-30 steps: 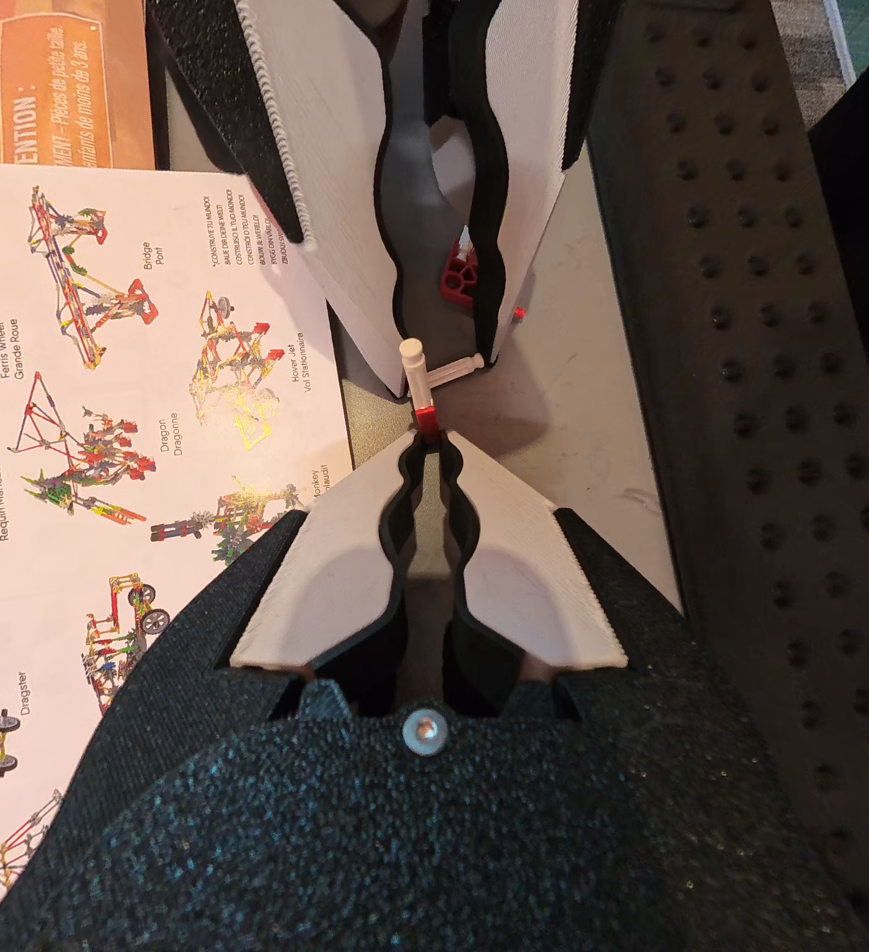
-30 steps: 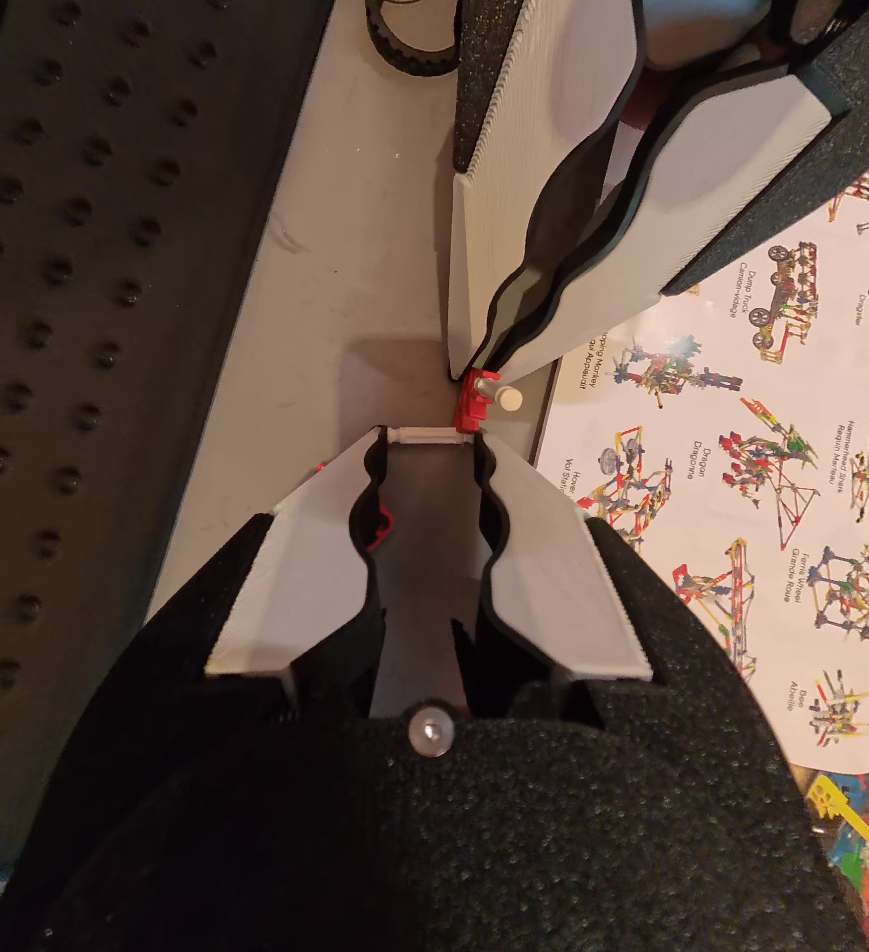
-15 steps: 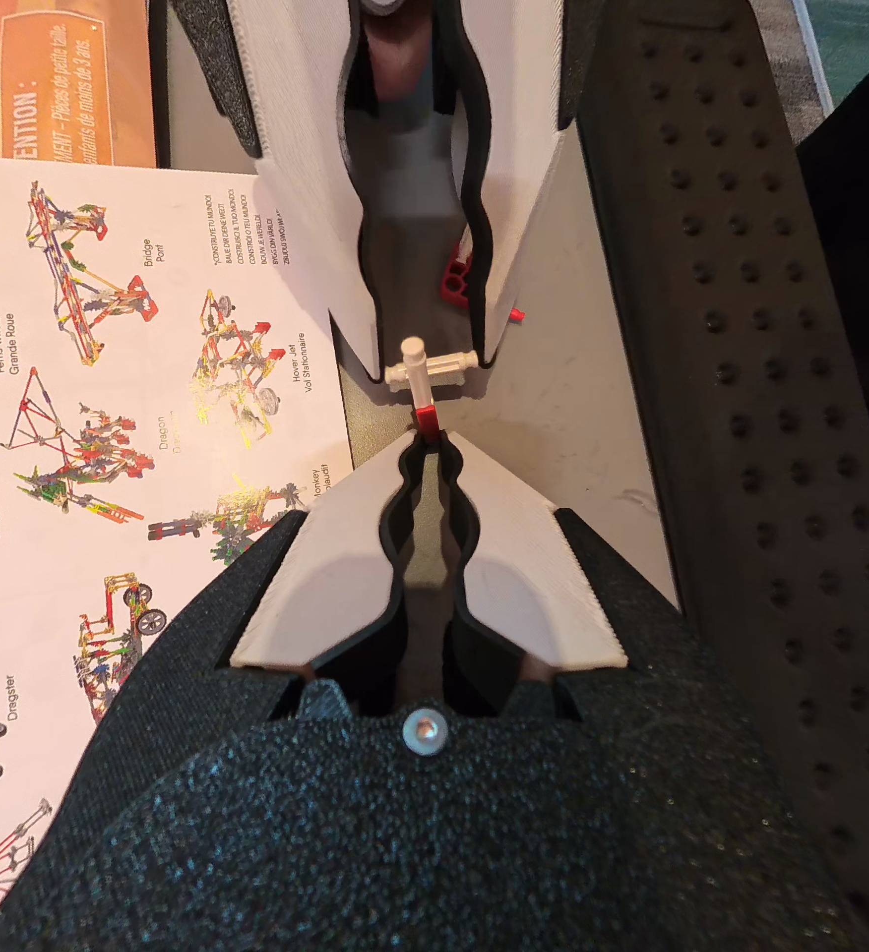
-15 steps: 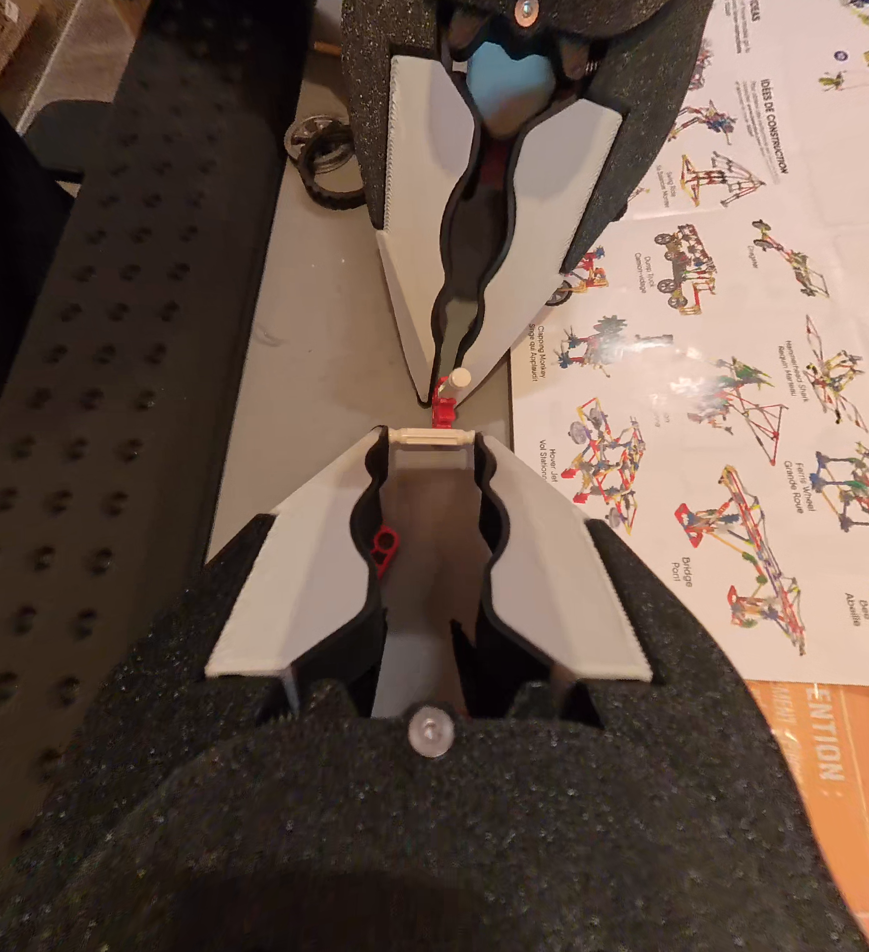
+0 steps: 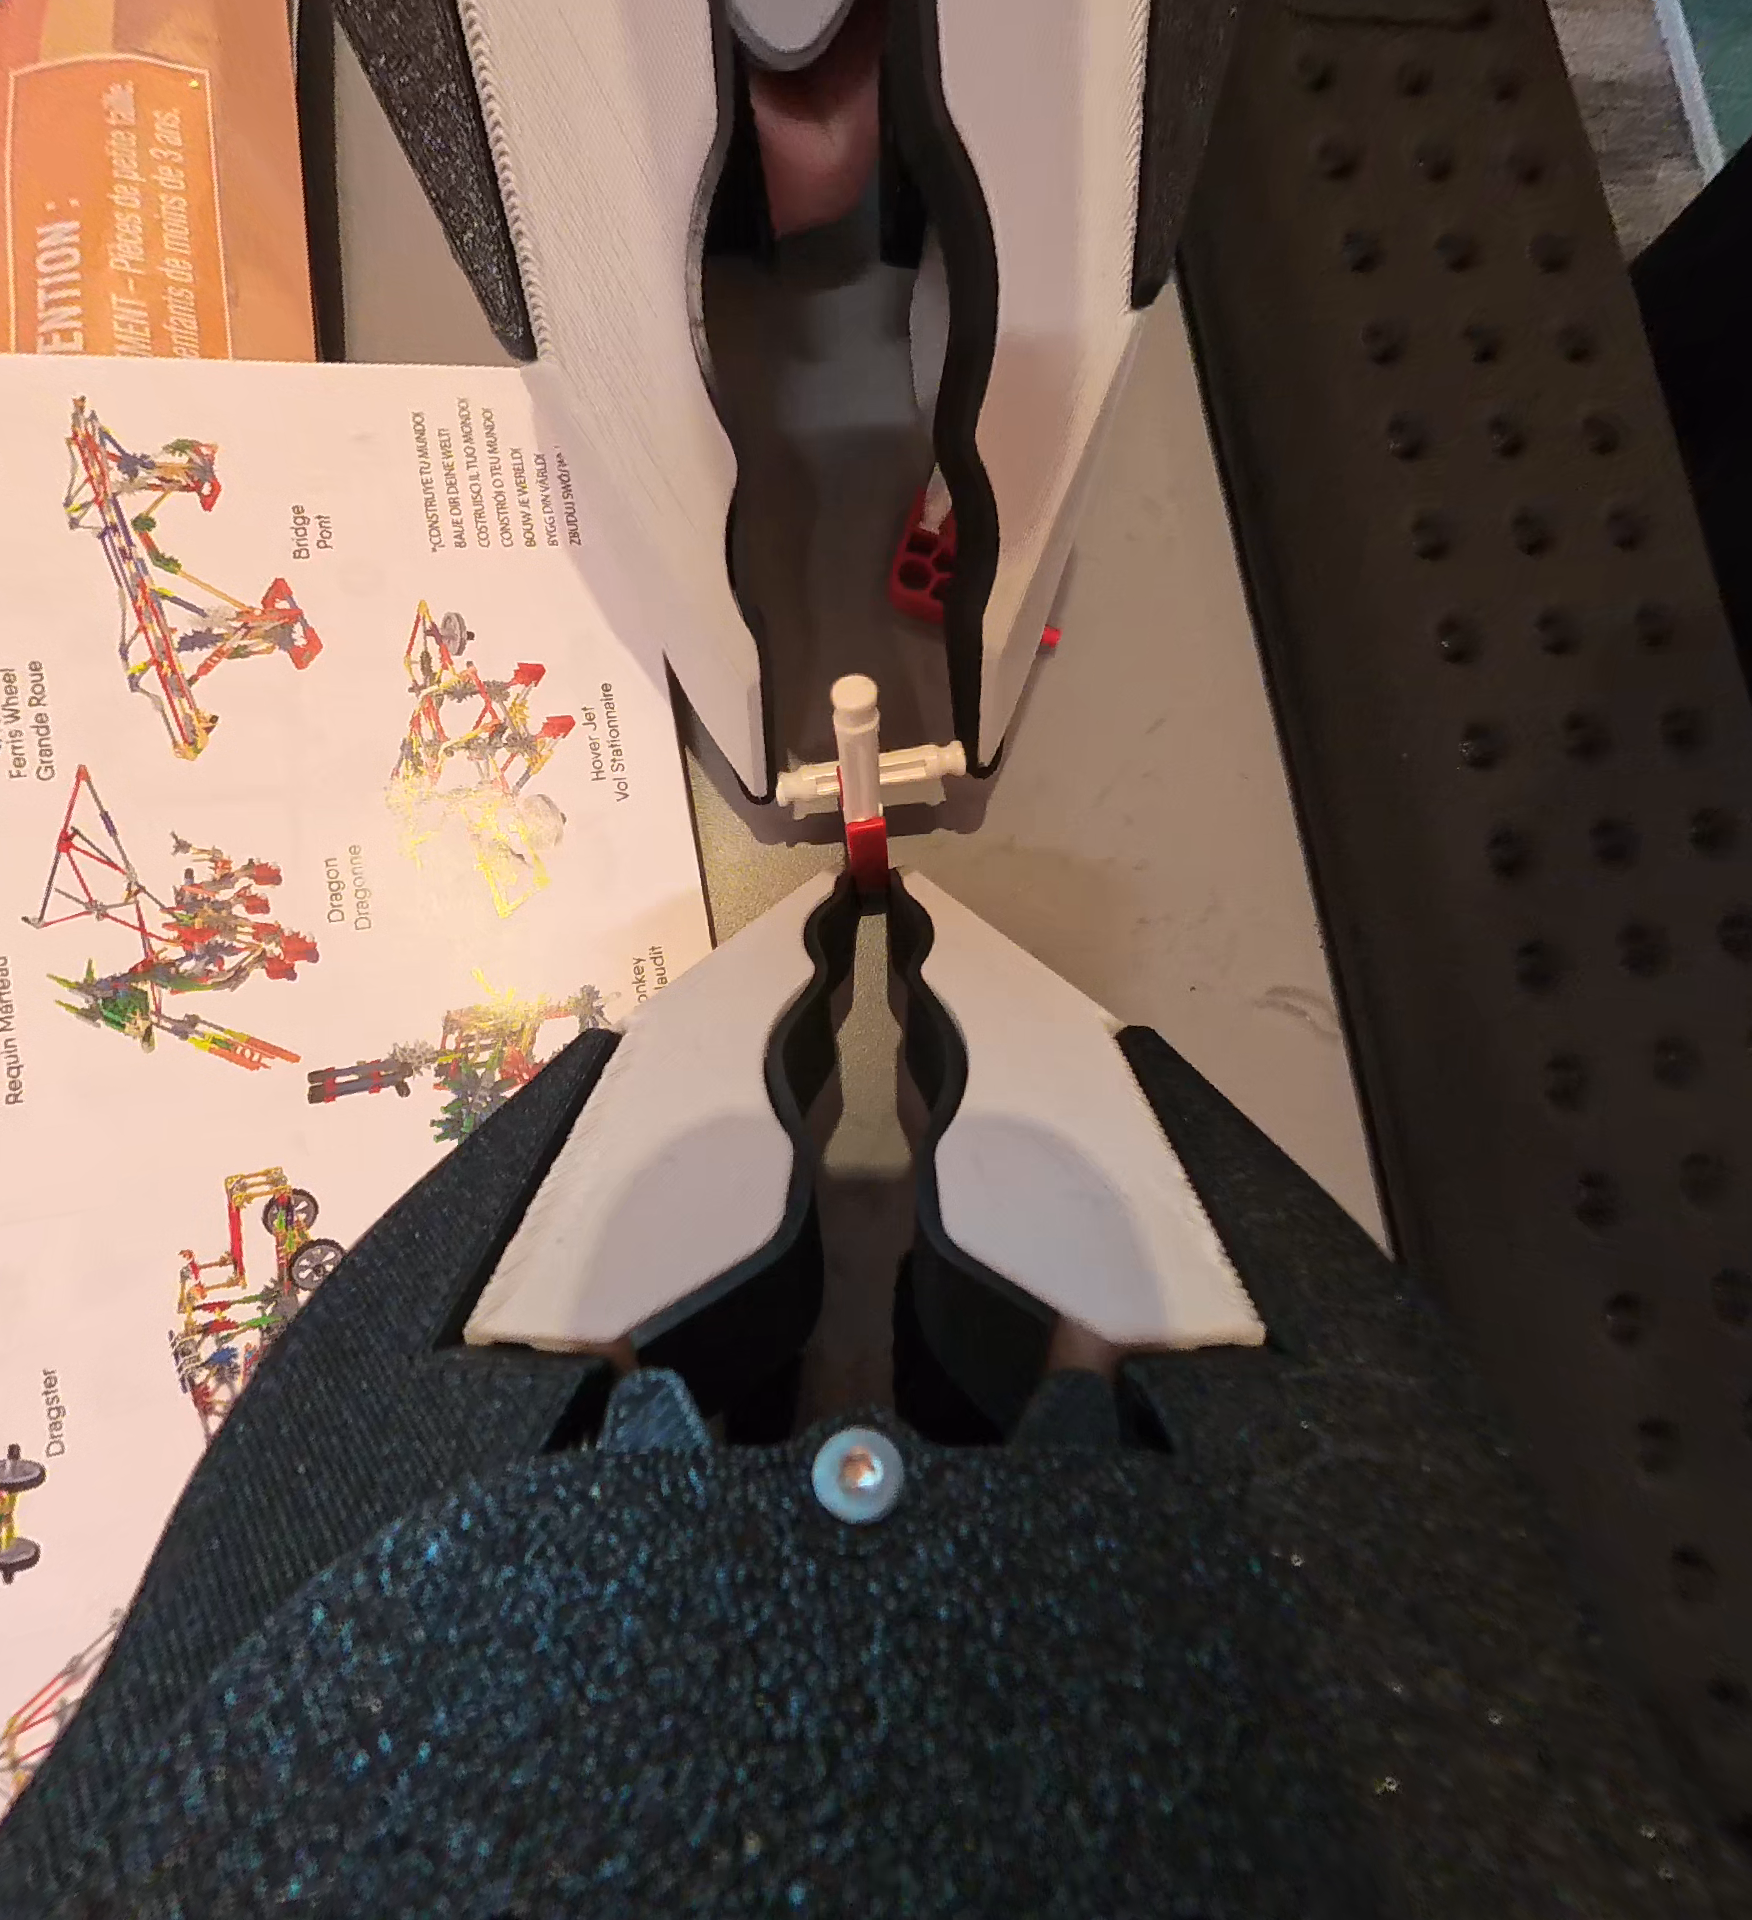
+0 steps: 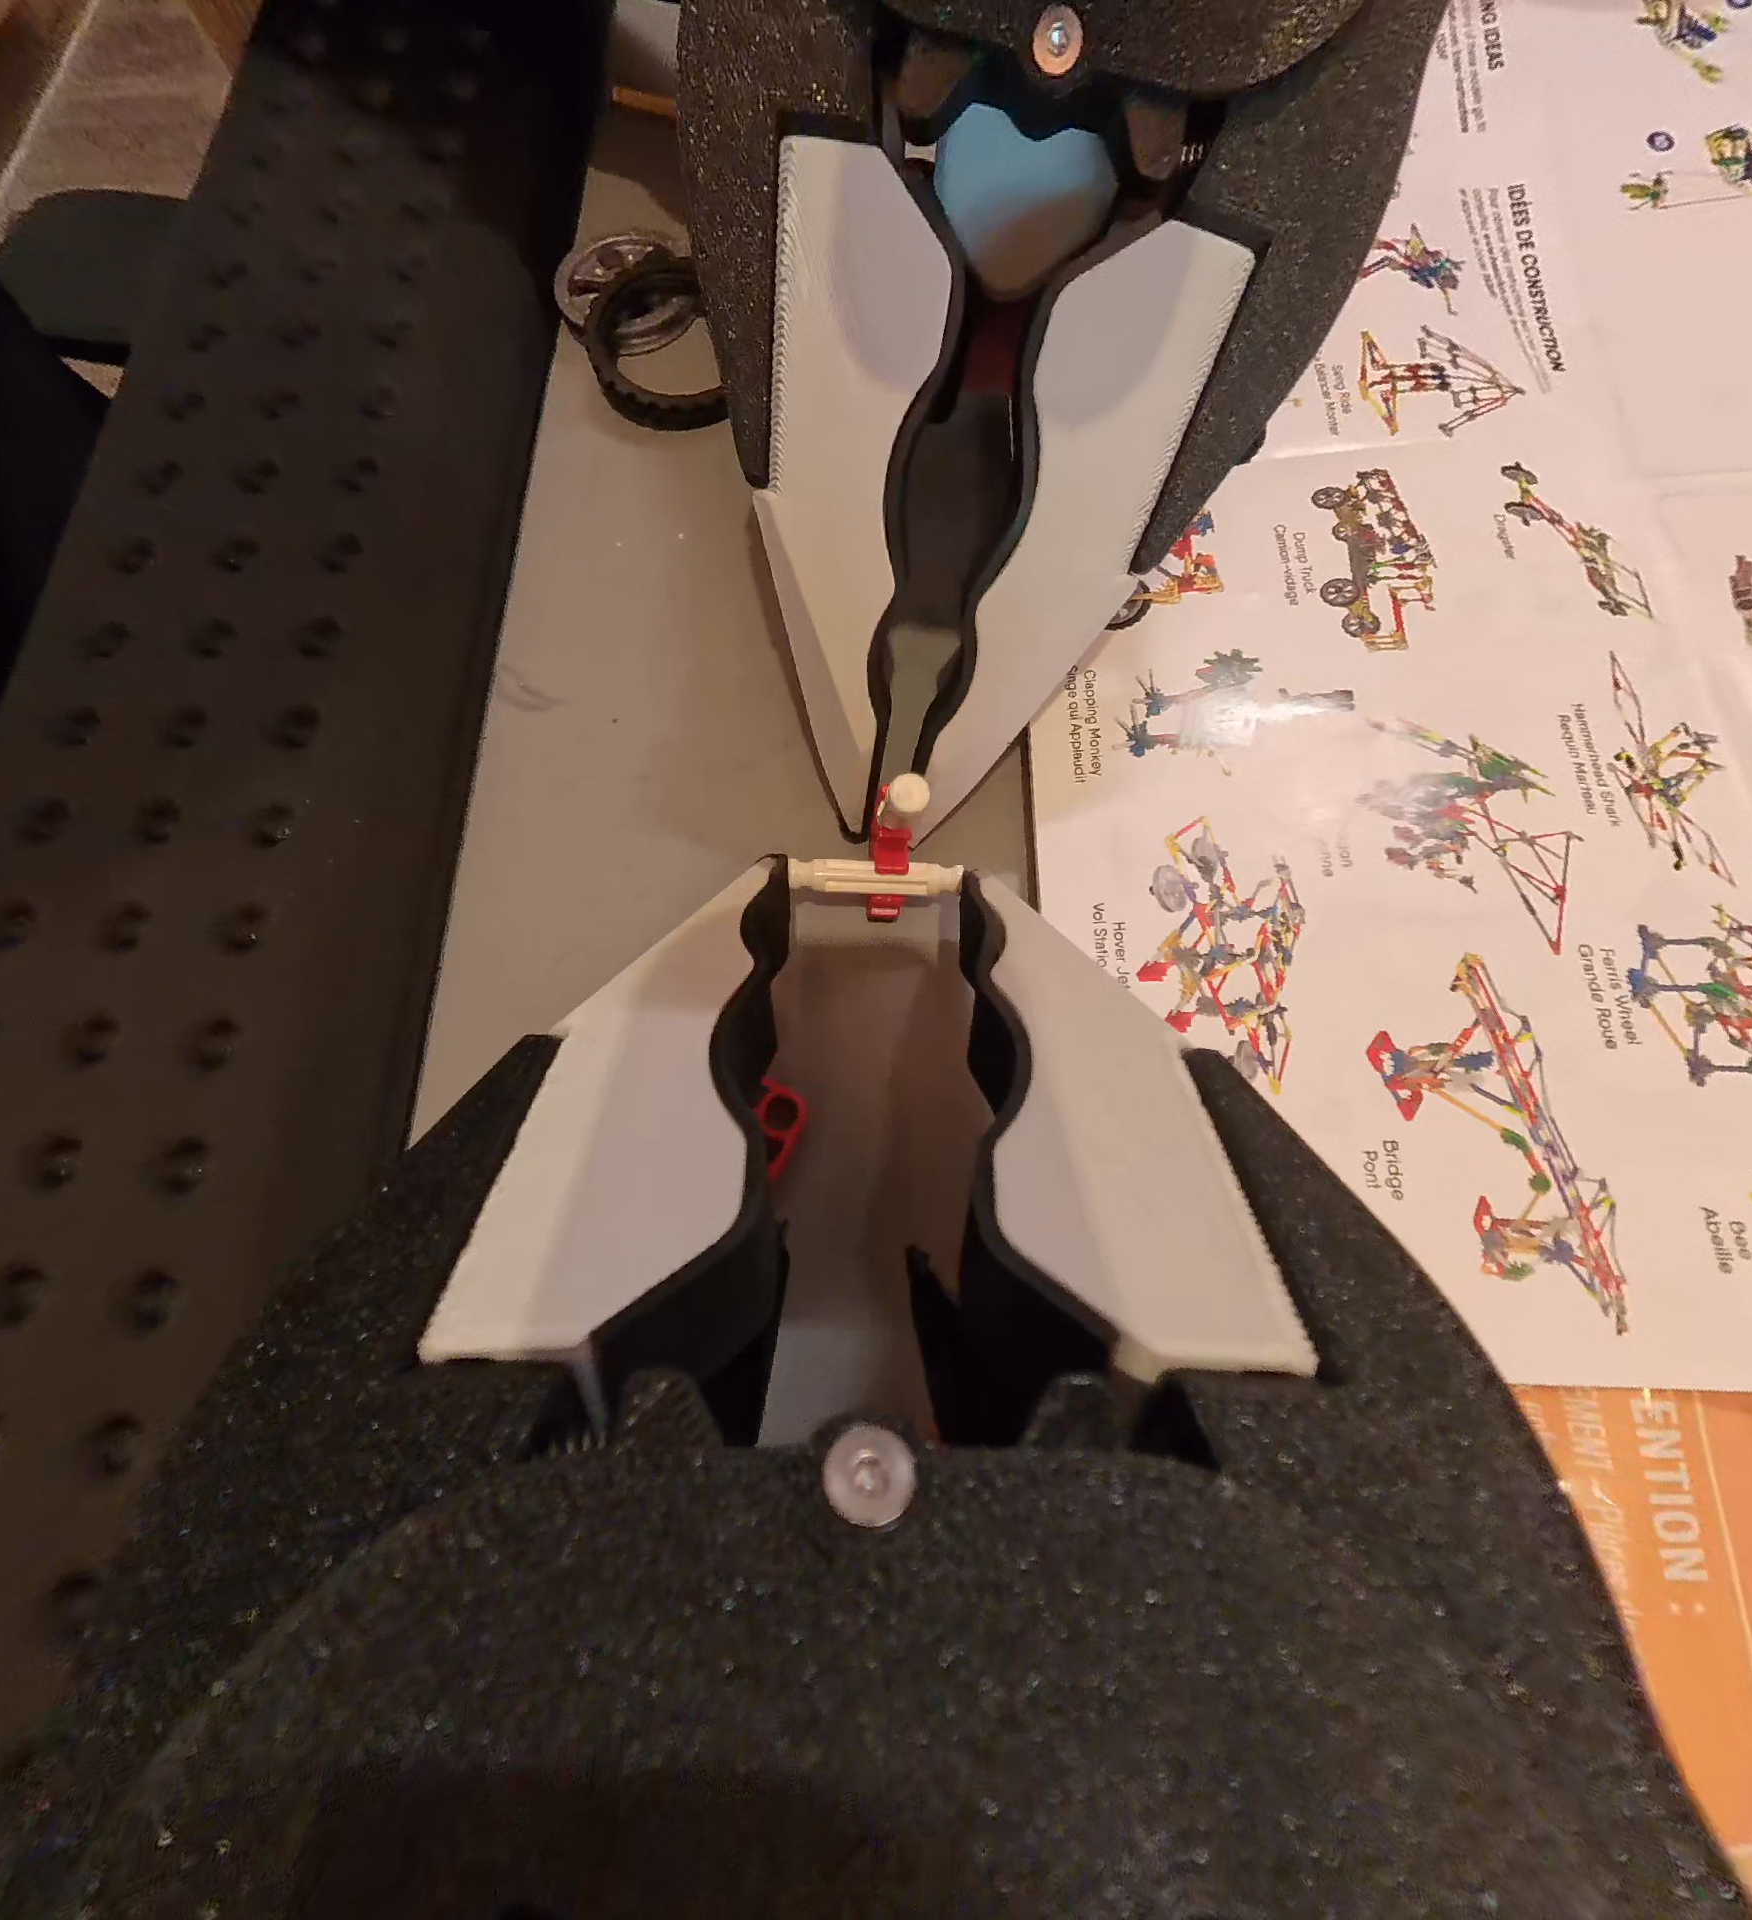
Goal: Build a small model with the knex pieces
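Observation:
My left gripper is shut on a small red connector with a short white rod standing out of it. My right gripper faces it tip to tip and is shut endwise on a second white rod, held crosswise. The red connector sits against the middle of that rod, and its clip overlaps it. In the left wrist view the right gripper comes in from the top with the cross rod. In the right wrist view the left gripper comes in from the top.
A loose red connector lies on the grey table under the right gripper. Black tyres and a wheel lie farther off. A printed model sheet and an orange box lie on one side, a black dimpled mat on the other. The tips of both grippers are at nearly the same place. The wheel is about 15 centimeters from both grippers' fingertips.
The right gripper has swung round to face the left gripper head-on. Its white rod now lies square across the red connector, which overlaps the rod's middle. The left gripper has hardly moved.

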A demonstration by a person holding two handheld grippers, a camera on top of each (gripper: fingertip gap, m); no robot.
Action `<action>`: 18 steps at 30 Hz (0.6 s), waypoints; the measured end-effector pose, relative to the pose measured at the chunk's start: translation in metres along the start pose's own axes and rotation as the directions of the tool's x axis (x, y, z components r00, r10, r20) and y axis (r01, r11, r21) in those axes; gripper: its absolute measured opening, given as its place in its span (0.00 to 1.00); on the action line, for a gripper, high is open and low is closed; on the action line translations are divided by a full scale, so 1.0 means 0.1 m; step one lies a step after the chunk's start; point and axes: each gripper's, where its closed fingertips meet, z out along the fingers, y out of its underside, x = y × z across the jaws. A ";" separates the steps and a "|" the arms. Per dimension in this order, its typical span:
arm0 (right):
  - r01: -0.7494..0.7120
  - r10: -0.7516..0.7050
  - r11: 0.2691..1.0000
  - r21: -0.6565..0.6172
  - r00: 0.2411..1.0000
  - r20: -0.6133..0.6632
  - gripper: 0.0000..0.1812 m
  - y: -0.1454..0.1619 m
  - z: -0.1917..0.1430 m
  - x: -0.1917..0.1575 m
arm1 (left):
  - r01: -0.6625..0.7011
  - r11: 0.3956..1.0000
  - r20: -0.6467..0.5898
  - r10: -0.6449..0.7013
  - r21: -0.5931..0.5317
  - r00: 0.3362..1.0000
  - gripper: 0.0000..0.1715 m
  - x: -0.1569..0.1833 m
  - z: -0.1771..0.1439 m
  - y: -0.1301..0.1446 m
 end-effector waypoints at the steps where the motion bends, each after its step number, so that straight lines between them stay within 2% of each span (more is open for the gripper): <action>1: 0.005 -0.005 1.000 -0.003 1.000 -0.006 0.17 0.00 0.00 0.00 | 0.000 1.000 0.002 0.000 -0.002 1.000 0.01 0.00 0.00 0.00; 18: 0.046 -0.049 0.997 -0.065 0.998 -0.045 0.17 0.00 0.02 -0.01 | -0.036 0.999 0.088 0.039 -0.030 0.995 0.00 0.00 0.02 -0.02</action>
